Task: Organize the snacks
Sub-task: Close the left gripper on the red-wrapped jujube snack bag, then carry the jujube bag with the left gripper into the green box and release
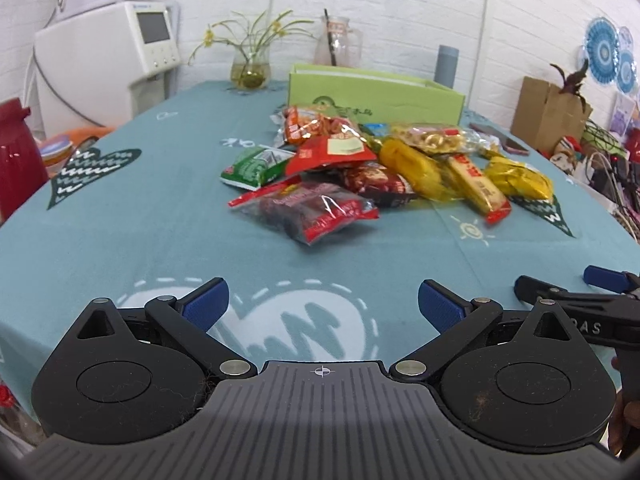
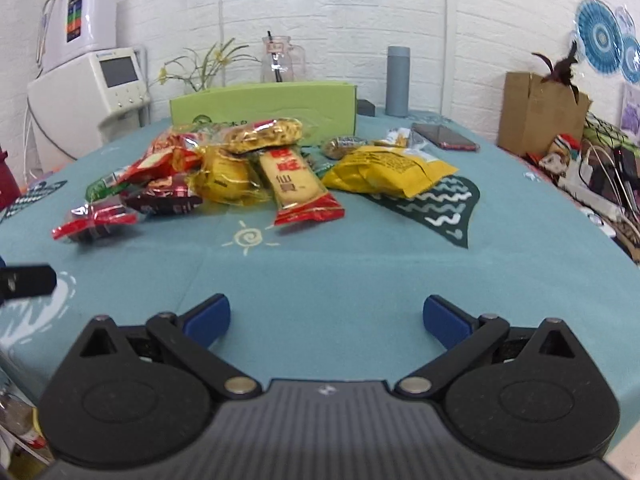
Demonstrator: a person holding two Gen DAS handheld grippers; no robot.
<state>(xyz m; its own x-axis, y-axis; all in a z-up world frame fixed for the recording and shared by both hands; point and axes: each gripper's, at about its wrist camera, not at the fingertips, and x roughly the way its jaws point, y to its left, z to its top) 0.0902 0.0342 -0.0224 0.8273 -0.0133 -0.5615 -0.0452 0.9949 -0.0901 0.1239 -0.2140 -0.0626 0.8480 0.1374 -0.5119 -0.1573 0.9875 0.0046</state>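
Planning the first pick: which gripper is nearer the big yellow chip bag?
Right. The right gripper faces the yellow chip bag almost ahead, slightly right; from the left gripper, open too, it lies far right.

Snack packets (image 1: 372,168) are heaped mid-table before the green box (image 1: 374,94).
A dark red-trimmed packet (image 1: 308,210) is seen nearest; a yellow bag (image 2: 390,170) is laid flat alongside.

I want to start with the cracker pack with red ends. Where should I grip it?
Likely grip the cracker pack by its near red end, coming from the front with the right hand-held gripper. That flat sealed end sticks out of the pile onto bare cloth.
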